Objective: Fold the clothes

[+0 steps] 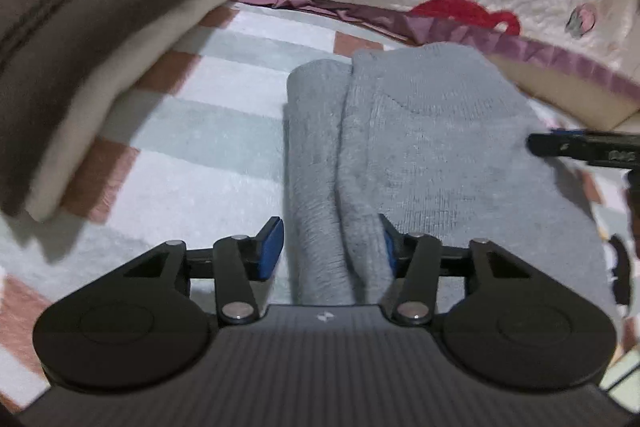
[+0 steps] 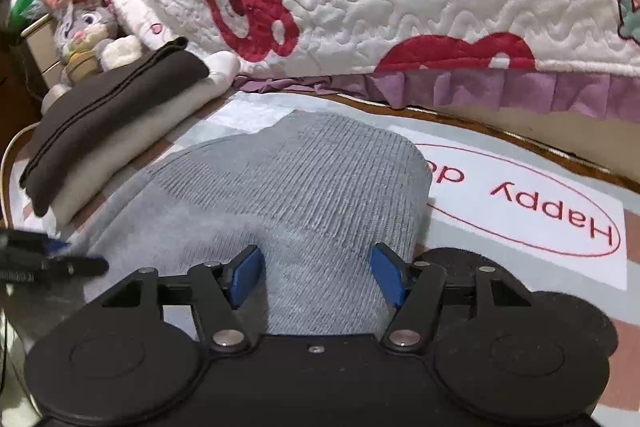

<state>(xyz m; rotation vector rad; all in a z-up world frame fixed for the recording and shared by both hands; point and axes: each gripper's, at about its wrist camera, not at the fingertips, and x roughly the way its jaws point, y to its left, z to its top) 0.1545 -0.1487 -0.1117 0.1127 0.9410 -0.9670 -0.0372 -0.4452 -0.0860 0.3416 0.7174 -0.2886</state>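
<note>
A grey knit garment (image 1: 432, 147) lies partly folded on the checked rug, with a rolled fold along its left side. My left gripper (image 1: 329, 249) is open, its blue pads (image 1: 270, 251) set either side of that fold's near end. In the right wrist view the same grey garment (image 2: 304, 187) spreads out ahead. My right gripper (image 2: 316, 275) is open low over its near edge, fabric lying between the fingers. Each gripper shows at the edge of the other's view: the right gripper's tip (image 1: 580, 147) and the left gripper (image 2: 52, 261).
A folded stack, dark brown over cream (image 1: 80, 39) (image 2: 112, 115), sits on the rug to the left. A quilted bedspread with red bears (image 2: 400, 7) and a purple ruffle (image 2: 480, 87) hangs behind. A plush bunny (image 2: 80, 27) sits far left. The rug (image 2: 540, 203) reads "Happy".
</note>
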